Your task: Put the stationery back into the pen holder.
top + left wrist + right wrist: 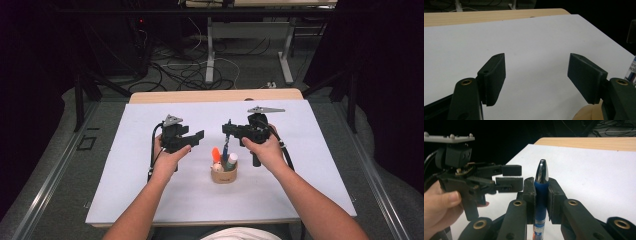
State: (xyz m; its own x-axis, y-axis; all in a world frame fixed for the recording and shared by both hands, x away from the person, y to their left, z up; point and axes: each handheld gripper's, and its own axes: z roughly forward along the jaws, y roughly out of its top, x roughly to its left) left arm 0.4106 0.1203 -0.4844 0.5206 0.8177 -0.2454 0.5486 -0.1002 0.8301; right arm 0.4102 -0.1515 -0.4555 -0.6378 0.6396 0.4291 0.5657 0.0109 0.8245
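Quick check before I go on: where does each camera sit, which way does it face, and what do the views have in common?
High view: above the person's side, looking forward and down on the white table; both forearms, left gripper, right gripper, cup.
Left gripper view: on the left gripper, across the table; open, empty jaws.
Right gripper view: on the right gripper, jaws clamping the blue pen; a hand.
Shared: the pen, left gripper.

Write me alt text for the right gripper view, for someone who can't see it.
The right gripper is shut on a blue pen, whose silver tip points up between its black jaws. To the left, a hand holds the left gripper with its jaws open and nothing between them, above the white table.
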